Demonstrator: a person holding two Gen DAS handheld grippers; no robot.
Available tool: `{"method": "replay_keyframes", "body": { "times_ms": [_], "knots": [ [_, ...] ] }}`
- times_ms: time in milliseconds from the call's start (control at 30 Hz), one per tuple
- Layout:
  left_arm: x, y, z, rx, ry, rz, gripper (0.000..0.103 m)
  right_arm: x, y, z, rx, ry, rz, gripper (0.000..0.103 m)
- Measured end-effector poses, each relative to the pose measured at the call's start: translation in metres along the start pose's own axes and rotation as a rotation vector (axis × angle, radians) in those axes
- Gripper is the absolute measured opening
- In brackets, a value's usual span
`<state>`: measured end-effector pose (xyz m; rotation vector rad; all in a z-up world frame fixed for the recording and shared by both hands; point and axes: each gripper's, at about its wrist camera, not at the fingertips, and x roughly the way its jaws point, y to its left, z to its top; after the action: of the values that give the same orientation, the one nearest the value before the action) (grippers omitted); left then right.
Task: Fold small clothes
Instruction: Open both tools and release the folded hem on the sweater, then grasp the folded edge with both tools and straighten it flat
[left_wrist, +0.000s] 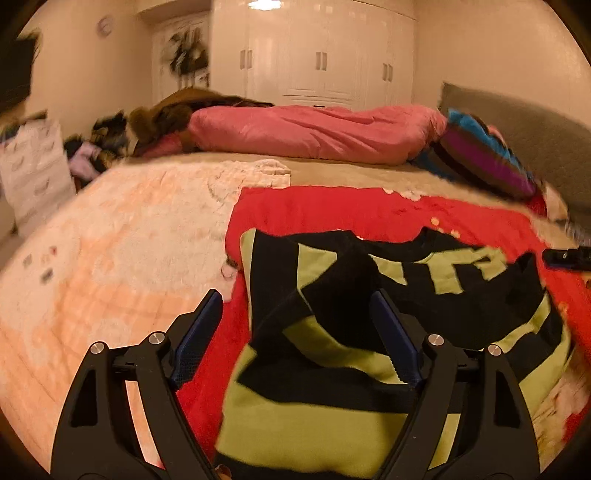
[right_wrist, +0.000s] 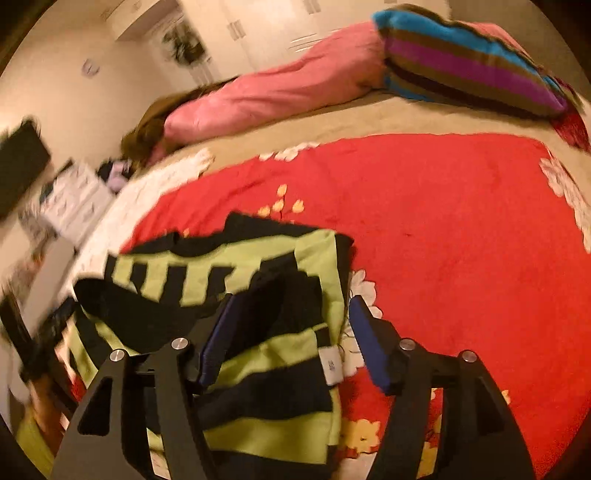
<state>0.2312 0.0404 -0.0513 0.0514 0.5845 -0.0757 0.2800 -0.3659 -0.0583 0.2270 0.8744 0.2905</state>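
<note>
A bed w/ a red floral blanket (right_wrist: 443, 206) spread over its near half. On the blanket lies a small black-and-lime striped sweater (left_wrist: 325, 398), partly folded, sleeves drawn in over the body; a white label (right_wrist: 331, 365) shows at its right edge.

Left tongs (left_wrist: 295, 332): wide open, nothing gripped. Seen from the left wrist cam, the left blue pad hangs over the red blanket & pale peach bedding (left_wrist: 110, 258); the right pad sits over the sweater's dark folds. Can't tell if it touches the fabric.

Right tongs (right_wrist: 291, 332): also wide open, holding nothing. Left pad is over the sweater, right pad over the blanket just beside the sweater's right edge.

Around: a rolled pink duvet (left_wrist: 314, 133) lies across the far side of the bed, w/ a brown fur-trimmed garment (left_wrist: 166, 114) at its left end. A striped pillow (right_wrist: 469, 62) in blue, purple & brown sits at the far right, near a grey headboard (left_wrist: 524, 133). Behind the bed, white wardrobe doors (left_wrist: 321, 59). Left of the bed, a white drawer unit (left_wrist: 33, 170) w/ a heap of clothes beside it. Both views are motion-blurred at the edges.
</note>
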Motion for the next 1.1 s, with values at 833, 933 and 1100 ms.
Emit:
{"method": "replay_keyframes", "body": {
  "times_ms": [833,933,1100],
  "knots": [
    [-0.027,0.025,0.022,-0.191,-0.103,-0.134,0.009,-0.015,0.0,0.011,0.009,-0.099,0.085,0.02],
    [-0.014,0.025,0.039,-0.218,-0.087,-0.103,0.009,-0.009,0.007,0.033,-0.01,-0.124,0.067,0.02],
    [0.04,0.024,0.054,-0.24,0.046,-0.034,0.01,0.029,0.014,0.052,-0.039,-0.08,-0.029,0.02]
  ]
}}
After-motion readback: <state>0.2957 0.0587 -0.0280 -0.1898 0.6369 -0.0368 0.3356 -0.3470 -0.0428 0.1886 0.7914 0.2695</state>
